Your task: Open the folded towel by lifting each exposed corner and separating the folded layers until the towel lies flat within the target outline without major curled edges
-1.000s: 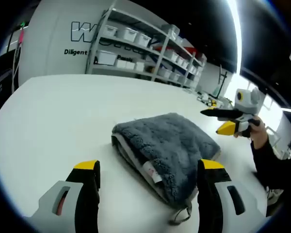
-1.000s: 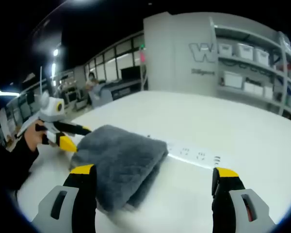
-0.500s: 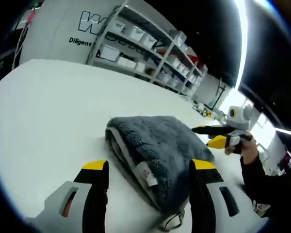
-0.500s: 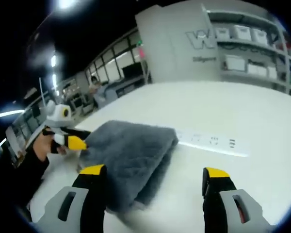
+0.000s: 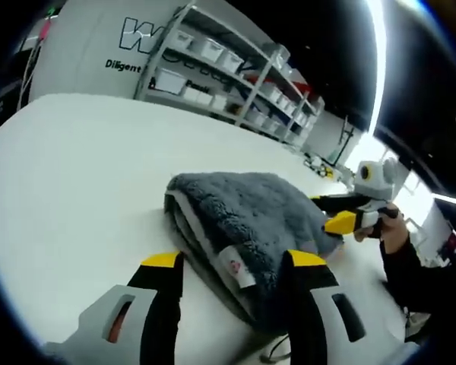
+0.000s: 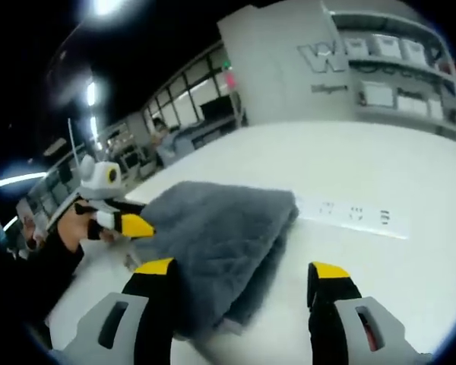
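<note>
I count one folded grey towel (image 5: 247,220) on one white table (image 5: 76,167), two grippers: left gripper (image 5: 229,262), right gripper (image 6: 243,271). One shelving rack (image 5: 235,80) behind, one white label (image 5: 235,268) on the towel

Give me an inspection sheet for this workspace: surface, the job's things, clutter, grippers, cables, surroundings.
Surface: white table, bare around the towel; a printed strip of small marks lies on it beyond the towel.
Job's things: grey towel folded in layers, white label on its near edge, hanging loop at a corner.
Clutter: nothing seen on the table.
Grippers: left gripper open, jaws straddling the towel's near edge; right gripper open, at the opposite edge.
Cables: nothing seen.
Surroundings: shelving with white bins; wall lettering; windows.
</note>
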A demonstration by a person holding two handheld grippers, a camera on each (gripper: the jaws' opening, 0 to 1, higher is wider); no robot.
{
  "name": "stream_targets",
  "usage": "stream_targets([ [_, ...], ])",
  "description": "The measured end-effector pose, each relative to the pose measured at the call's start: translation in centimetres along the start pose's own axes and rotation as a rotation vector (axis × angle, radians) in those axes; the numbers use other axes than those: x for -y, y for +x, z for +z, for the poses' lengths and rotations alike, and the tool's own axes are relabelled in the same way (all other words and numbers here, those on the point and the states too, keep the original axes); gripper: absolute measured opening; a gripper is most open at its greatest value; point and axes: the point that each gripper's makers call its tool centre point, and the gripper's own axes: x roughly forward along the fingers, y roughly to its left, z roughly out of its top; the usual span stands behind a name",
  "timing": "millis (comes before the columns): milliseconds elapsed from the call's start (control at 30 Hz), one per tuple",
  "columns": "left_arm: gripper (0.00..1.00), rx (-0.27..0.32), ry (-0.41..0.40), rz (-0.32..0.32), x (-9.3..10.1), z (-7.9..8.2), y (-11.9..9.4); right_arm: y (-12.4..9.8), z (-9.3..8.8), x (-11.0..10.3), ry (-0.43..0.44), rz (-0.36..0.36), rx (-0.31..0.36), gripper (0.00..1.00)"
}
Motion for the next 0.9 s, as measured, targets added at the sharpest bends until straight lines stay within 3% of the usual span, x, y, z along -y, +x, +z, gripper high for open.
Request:
stream_targets([
  [200, 0.48, -0.005, -0.013, -0.008, 0.1, 0.0, 0.0, 0.3, -0.2, 0.0, 0.038, 0.012, -0.001, 0.65],
  [500, 0.42, 0.002, 0.009, 0.006, -0.5, 0.2, 0.4, 0.9, -1.1, -0.3, 0.085, 0.033, -0.027, 0.51],
  [900, 0.29, 0.002, -0.014, -0.031, 0.0, -0.2, 0.6, 1.3, -1.1, -1.0, 0.086, 0.058, -0.03, 0.31],
])
